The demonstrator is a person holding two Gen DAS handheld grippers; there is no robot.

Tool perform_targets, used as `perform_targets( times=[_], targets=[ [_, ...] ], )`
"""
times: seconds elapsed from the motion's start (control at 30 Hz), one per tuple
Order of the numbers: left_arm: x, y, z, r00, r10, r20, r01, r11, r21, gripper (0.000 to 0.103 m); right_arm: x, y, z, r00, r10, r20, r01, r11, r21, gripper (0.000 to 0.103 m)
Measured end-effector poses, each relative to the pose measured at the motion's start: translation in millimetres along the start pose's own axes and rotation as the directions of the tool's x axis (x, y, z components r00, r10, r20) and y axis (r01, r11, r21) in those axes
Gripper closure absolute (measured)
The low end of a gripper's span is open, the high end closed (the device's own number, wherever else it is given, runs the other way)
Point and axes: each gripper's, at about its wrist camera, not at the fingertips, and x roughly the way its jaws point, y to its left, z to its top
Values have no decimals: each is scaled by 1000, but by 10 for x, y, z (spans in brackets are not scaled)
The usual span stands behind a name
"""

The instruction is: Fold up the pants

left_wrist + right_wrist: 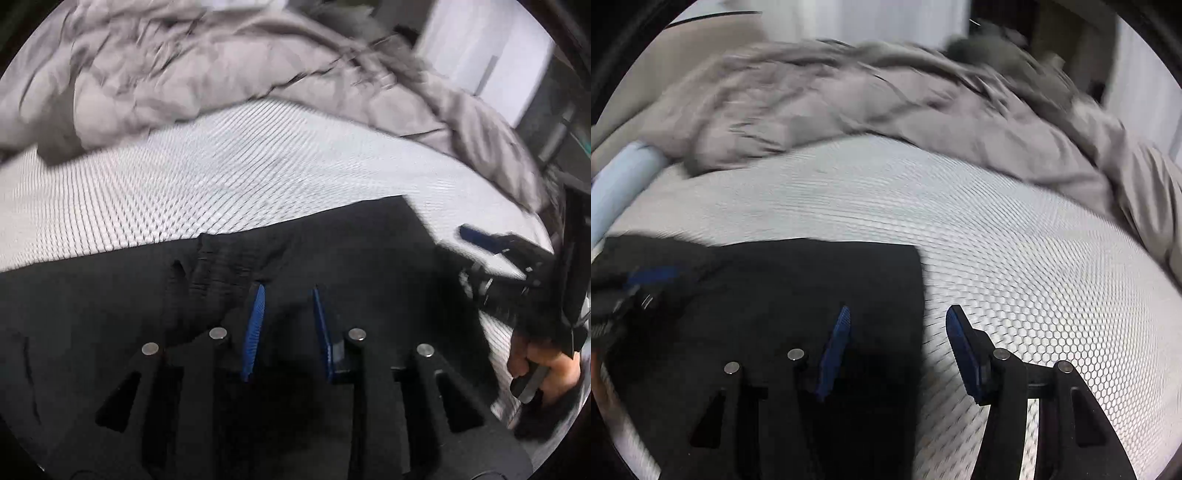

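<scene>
— On the mattress [1015, 258] lie the pants [812, 288], both grippers over them: left [288, 314] and right [897, 339], jaws spread, holding nothing.
— Risk?
— Right straddles the edge; it may pinch only one layer.

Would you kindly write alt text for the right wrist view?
The open right gripper straddles the right edge of black pants lying flat on a white honeycomb-textured mattress. A rumpled grey duvet lies behind, and the left gripper shows blurred at far left.
</scene>
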Motion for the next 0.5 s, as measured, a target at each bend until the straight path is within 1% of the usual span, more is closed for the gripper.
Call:
perform_targets(
  times=[0.03,0.07,0.13,0.17,0.2,0.23,0.27,0.3,0.33,0.37,0.4,0.43,0.47,0.5],
  targets=[
    [-68,-47,-52,1000,-17,2,17,1000,15,67,-107,100,-65,998,62,6,-62,998,-21,46],
    [-94,-78,-103,1000,-28,-9,28,999,24,61,-114,177,-113,994,106,-1,-106,994,-27,45],
    [-37,-113,-268,998,-33,-60,36,998,45,61,-61,361,-285,977,206,-60,-208,978,-35,45],
    [47,-110,-371,995,-2,-97,8,998,64,61,29,463,-378,969,221,-109,-228,972,-61,45],
    [116,-89,-467,993,28,-115,-18,996,84,61,105,540,-441,974,180,-140,-197,973,-118,46],
    [116,-73,-540,995,26,-99,-17,996,92,61,123,579,-504,983,125,-137,-148,973,-176,46],
    [69,-80,-588,997,25,-67,-19,995,100,61,96,569,-539,989,79,-122,-104,972,-213,46],
    [-26,-98,-630,998,45,-54,-38,993,113,61,23,505,-556,993,28,-112,-53,973,-223,45],
    [-102,-112,-665,997,68,-43,-63,991,118,61,-80,401,-564,994,-33,-100,11,977,-213,45],
    [-210,-135,-717,996,86,-15,-84,990,113,61,-189,290,-580,993,-77,-84,60,980,-188,45],
    [-289,-166,-766,997,78,4,-78,990,115,61,-260,224,-587,995,-74,-72,62,986,-154,45],
    [-362,-217,-823,999,51,14,-52,991,126,61,-340,193,-593,998,-34,-58,26,991,-129,45],
    [-394,-270,-872,1000,26,15,-28,990,135,59,-433,203,-603,998,43,-40,-47,994,-103,45],
    [-378,-315,-905,1000,15,7,-16,989,144,58,-493,256,-616,993,112,-32,-115,989,-93,45]
  ],
)
